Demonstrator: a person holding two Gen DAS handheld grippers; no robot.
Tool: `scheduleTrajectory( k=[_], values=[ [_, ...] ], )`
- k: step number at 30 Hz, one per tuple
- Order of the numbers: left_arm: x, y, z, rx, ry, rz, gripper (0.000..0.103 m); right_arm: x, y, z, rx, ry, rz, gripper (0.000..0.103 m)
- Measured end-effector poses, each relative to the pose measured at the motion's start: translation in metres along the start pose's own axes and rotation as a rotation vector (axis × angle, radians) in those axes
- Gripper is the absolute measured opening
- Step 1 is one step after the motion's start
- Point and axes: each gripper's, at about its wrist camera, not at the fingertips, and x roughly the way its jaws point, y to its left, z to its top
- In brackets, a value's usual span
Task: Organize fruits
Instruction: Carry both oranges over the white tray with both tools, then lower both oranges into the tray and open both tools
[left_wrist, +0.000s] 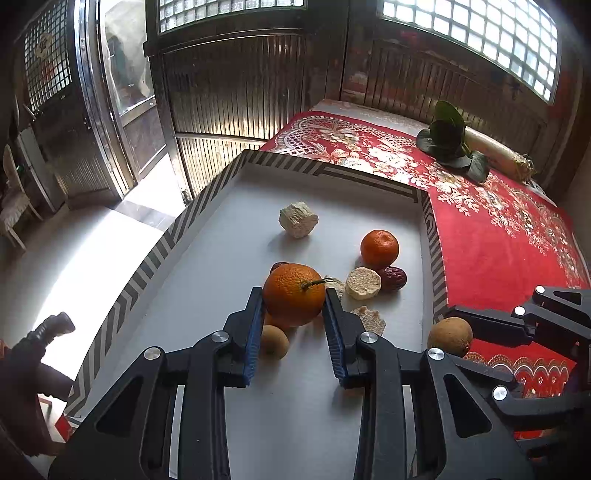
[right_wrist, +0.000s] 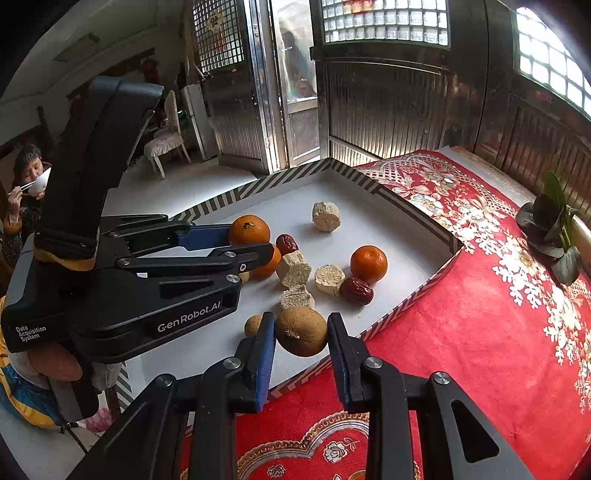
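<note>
My left gripper (left_wrist: 293, 301) is shut on a stemmed orange (left_wrist: 293, 294), held above the white tray (left_wrist: 229, 206); it also shows in the right wrist view (right_wrist: 249, 229). My right gripper (right_wrist: 301, 332) is shut on a brown longan (right_wrist: 302, 331) at the tray's near right edge, also seen from the left wrist (left_wrist: 450, 336). In the tray lie another orange (left_wrist: 379, 248), a second longan (left_wrist: 273, 341), red dates (left_wrist: 393, 277) and several pale corn-like chunks (left_wrist: 298, 219).
The tray has a striped rim and rests on a red floral cloth (right_wrist: 480, 332). A green leafy plant (left_wrist: 448, 140) lies at the cloth's far right. A person eating from a bowl (right_wrist: 26, 181) sits at the far left.
</note>
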Motion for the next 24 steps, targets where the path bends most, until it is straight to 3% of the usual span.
scheduleTrajectory(
  k=[19,21,24],
  values=[
    [0.017,0.0,0.004,0.019,0.062,0.014,0.033,0.041,-0.007,0.009,-0.042,0.073,-0.034,0.027],
    [0.019,-0.001,0.003,0.025,0.075,0.03,0.045,0.043,-0.006,0.009,-0.044,0.072,-0.032,0.028],
    [0.016,-0.001,0.002,0.023,0.066,0.028,0.05,0.04,-0.007,0.008,-0.029,0.063,-0.023,0.029]
  ],
)
